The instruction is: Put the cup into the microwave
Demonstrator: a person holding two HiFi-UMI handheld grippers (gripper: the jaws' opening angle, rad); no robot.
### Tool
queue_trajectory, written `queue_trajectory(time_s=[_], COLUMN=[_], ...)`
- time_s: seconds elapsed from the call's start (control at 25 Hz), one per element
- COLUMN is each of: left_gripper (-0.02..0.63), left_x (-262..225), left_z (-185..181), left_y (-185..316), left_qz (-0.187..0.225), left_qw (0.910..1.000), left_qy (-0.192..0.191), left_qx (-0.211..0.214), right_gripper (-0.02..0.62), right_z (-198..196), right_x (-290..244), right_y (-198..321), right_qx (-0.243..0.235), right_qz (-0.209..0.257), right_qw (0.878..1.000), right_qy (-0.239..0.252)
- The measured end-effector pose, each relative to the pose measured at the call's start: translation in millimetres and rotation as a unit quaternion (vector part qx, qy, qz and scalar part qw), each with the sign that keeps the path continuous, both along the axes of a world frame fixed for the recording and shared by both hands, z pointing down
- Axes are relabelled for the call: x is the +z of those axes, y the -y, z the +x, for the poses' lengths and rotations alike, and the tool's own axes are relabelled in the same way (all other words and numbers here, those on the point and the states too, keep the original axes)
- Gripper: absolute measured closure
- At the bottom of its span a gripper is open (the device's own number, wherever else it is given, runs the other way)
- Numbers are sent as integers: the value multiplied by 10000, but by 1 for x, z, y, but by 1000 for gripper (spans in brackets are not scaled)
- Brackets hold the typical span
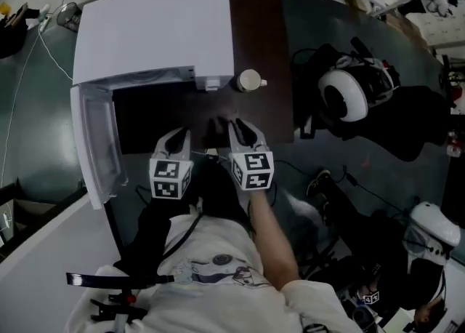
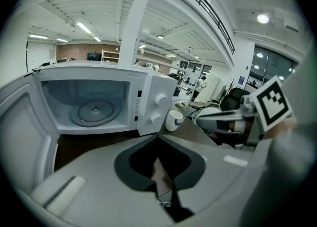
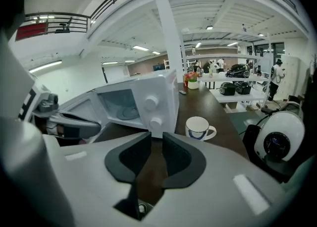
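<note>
A white cup (image 1: 248, 81) with a blue mark stands on the dark table (image 1: 261, 19), just right of the white microwave (image 1: 156, 30). The microwave's door (image 1: 98, 142) hangs open to the left, and its glass turntable (image 2: 94, 112) is bare. My two grippers hover side by side over the near table edge, in front of the oven. The left gripper (image 1: 182, 134) is shut with nothing in it, its tips meeting (image 2: 159, 136). The right gripper (image 1: 236, 124) has its jaws a narrow gap apart (image 3: 156, 134) and holds nothing. The cup (image 3: 199, 128) stands ahead and slightly right of it.
A white and black rounded device (image 1: 347, 95) with cables lies on the floor right of the table. More white gear (image 1: 432, 230) sits at the lower right. The open door takes up the room left of the oven's mouth.
</note>
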State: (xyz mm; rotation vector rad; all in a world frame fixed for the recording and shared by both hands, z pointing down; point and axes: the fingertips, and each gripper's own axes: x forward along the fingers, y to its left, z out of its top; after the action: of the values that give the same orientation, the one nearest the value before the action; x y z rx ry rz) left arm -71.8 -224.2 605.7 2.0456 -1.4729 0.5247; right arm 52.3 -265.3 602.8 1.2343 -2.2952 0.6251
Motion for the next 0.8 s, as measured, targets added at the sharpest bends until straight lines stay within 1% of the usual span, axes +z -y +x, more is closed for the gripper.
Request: queue_trajectory(time_s=[0.04, 0.2, 0.28, 0.36, 0.44, 0.52, 0.6, 0.68, 0.8], left_gripper=[606, 606, 606, 606, 606, 606, 606, 606, 606], left_x=[0, 6, 11, 17, 23, 26, 29, 32, 33], left_z=[1, 11, 12, 11, 10, 8, 8, 9, 8], left_y=[2, 2, 0, 0, 0, 0, 0, -1, -4], left_qz=[-18, -93, -183, -310, -434, -497, -530, -591, -683], left_qw=[10000, 9999, 9996, 9991, 9986, 9982, 9978, 9973, 9966], left_qy=[33, 127, 206, 242, 249, 265, 291, 293, 300], left_qx=[-9, -38, -71, -123, -179, -227, -273, -327, -356], right_gripper=[510, 372, 331, 313, 282, 265, 232, 218, 197], right_z=[7, 41, 50, 53, 52, 49, 47, 44, 39], right_x=[8, 48, 62, 72, 81, 87, 94, 101, 104], right_y=[11, 55, 75, 92, 105, 114, 121, 127, 133], right_qx=[93, 511, 630, 672, 672, 660, 669, 681, 801], right_qz=[-33, -170, -221, -267, -315, -366, -449, -527, -522], right_qw=[9999, 9984, 9977, 9972, 9971, 9970, 9967, 9963, 9954], right_qy=[-35, -142, -144, -165, -187, -161, -114, -61, -25])
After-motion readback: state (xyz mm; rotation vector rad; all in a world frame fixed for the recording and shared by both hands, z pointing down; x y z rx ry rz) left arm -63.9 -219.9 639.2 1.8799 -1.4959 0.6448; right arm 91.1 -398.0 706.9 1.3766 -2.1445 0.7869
